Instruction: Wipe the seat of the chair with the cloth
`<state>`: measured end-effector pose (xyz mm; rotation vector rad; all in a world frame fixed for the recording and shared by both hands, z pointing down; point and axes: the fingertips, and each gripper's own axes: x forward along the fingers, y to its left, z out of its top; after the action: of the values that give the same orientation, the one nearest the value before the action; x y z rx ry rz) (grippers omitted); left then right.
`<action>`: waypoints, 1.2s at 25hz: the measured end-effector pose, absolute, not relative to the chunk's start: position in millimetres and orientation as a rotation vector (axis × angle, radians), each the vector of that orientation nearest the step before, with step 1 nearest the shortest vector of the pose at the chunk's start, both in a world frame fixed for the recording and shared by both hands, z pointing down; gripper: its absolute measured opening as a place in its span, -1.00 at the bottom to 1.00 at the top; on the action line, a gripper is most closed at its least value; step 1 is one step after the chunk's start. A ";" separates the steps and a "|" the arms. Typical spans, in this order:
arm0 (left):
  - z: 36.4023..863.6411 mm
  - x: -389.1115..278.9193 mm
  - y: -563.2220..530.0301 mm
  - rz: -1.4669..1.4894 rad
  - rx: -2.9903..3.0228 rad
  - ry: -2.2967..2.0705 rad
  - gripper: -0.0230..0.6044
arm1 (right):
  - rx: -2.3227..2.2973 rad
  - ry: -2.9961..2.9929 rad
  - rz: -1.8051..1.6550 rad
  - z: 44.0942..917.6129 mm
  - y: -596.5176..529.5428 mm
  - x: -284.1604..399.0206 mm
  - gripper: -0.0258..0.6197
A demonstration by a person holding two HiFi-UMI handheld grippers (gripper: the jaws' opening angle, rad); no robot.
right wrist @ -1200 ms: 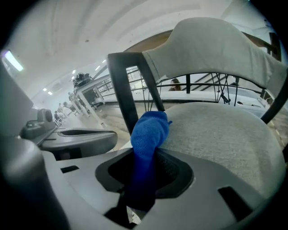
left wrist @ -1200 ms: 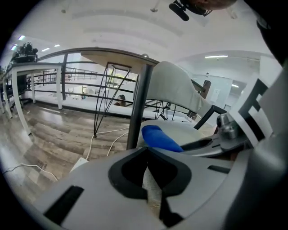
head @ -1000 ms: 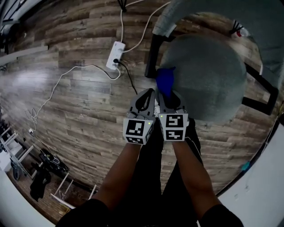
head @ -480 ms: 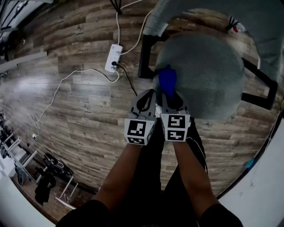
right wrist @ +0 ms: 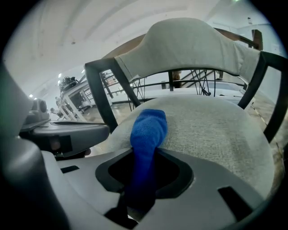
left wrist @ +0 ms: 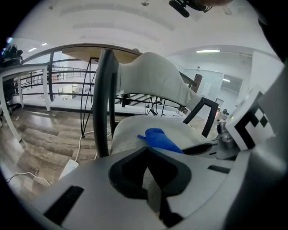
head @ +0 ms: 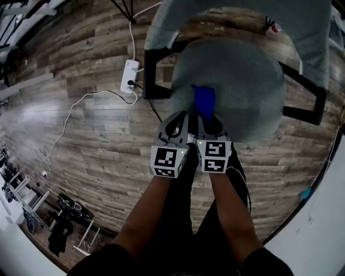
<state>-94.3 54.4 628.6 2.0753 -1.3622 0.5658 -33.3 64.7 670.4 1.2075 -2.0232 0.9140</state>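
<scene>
A blue cloth (head: 204, 102) (right wrist: 147, 134) (left wrist: 158, 139) sticks out forward from my right gripper (head: 209, 119) (right wrist: 143, 179), which is shut on it. Its free end rests on the near part of the round grey seat (head: 237, 81) (right wrist: 211, 130) (left wrist: 135, 130) of the chair. My left gripper (head: 177, 123) (left wrist: 148, 177) is held right beside the right one, over the seat's near left edge, jaws shut with nothing between them. The grey padded backrest (head: 242, 13) (right wrist: 189, 45) (left wrist: 148, 76) curves behind the seat.
Black armrest frames stand at the seat's left (head: 153, 75) and right (head: 310, 102). A white power strip (head: 129, 75) with white cables (head: 81, 105) lies on the wooden floor (head: 81, 140) to the left. A white wall edge (head: 318, 215) runs at lower right.
Both grippers have moved forward over the seat together; the cloth now lies further in from the seat's near left edge. The right gripper still holds the cloth.
</scene>
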 end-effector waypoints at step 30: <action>638.8 85.9 79.0 0.647 2.207 -1.074 -0.92 | 1.516 -1.818 1.009 670.4 81.6 187.6 -0.57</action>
<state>85.9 79.0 638.8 2.2072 -1.0744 0.6475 187.6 81.6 670.4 1.5164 -1.8175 1.0094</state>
